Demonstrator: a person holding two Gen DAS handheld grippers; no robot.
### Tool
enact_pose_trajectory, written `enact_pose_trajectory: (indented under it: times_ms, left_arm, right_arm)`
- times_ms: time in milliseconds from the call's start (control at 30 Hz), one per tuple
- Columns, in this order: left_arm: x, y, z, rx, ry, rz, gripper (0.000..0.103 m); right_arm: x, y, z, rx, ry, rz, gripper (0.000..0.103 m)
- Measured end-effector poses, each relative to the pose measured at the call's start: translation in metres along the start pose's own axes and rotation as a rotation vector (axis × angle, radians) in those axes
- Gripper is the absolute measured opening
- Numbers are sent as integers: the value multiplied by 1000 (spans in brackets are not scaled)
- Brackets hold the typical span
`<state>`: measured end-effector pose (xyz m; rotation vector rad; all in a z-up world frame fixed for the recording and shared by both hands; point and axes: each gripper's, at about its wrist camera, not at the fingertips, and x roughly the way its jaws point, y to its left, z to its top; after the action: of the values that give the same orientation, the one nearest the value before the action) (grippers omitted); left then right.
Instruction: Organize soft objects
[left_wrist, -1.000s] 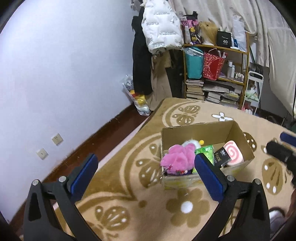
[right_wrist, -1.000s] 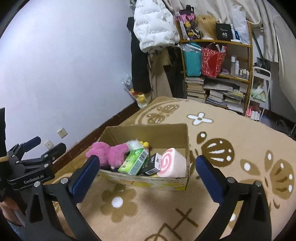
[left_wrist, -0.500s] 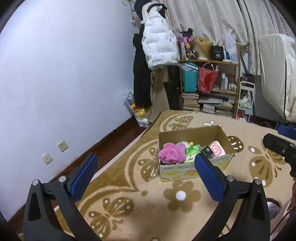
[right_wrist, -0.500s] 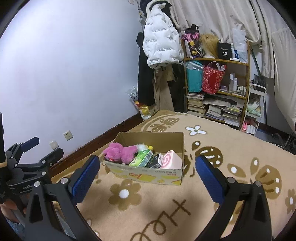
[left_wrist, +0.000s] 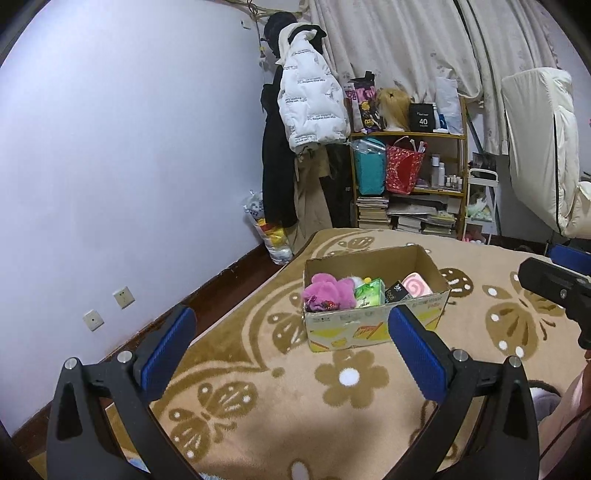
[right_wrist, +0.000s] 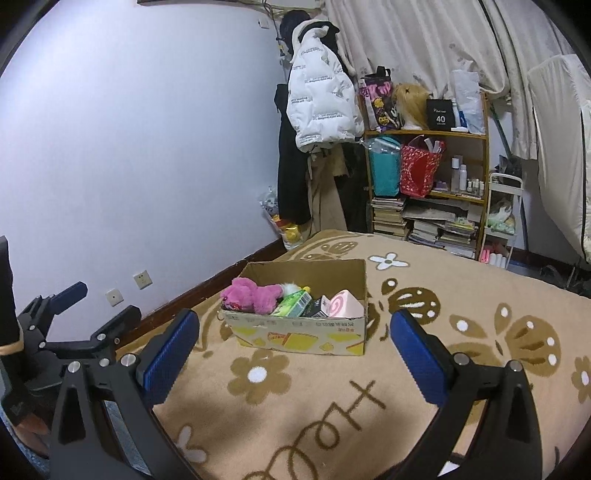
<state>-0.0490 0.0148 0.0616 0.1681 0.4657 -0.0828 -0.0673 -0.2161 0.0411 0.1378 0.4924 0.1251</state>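
We held both tools well back from the cardboard box (right_wrist: 295, 332), and neither carried anything: the left gripper (left_wrist: 291, 350) had its jaws spread wide with only rug between the blue pads, and the right gripper (right_wrist: 293, 354) stood the same way, jaws apart and empty. Seen from the right wrist, the box sat ahead of the jaws and centred between them on the patterned rug (right_wrist: 461, 295); from the left wrist it lay ahead and nearer the right-hand pad. Inside it we could see the pink plush toy (left_wrist: 327, 293) at the left end, a green pack (left_wrist: 369, 293) beside it, a small dark box (left_wrist: 397, 291) next, and a pink swirl cushion (left_wrist: 417, 284) at the right end, with a bit of white fluff and yellow showing behind the plush. We saw no loose soft things on the rug around the box. We judged the gathering to be done or very nearly so; what remained, if anything, lay outside what these views showed.
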Motion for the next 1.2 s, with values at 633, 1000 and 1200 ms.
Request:
enact_pose_trajectory:
  times_ms: [633, 1000, 1200]
  left_arm:
    - [20, -13, -24, 29, 82, -27, 103]
    - [23, -20, -27, 61, 90, -36, 103]
    - [24, -22, -28, 69, 95, -39, 103]
  right_arm:
    - [23, -1, -44, 3, 114, -15, 103]
    - [31, -8, -48, 36, 138, -19, 103]
    - [34, -8, -49, 38, 147, -21, 103]
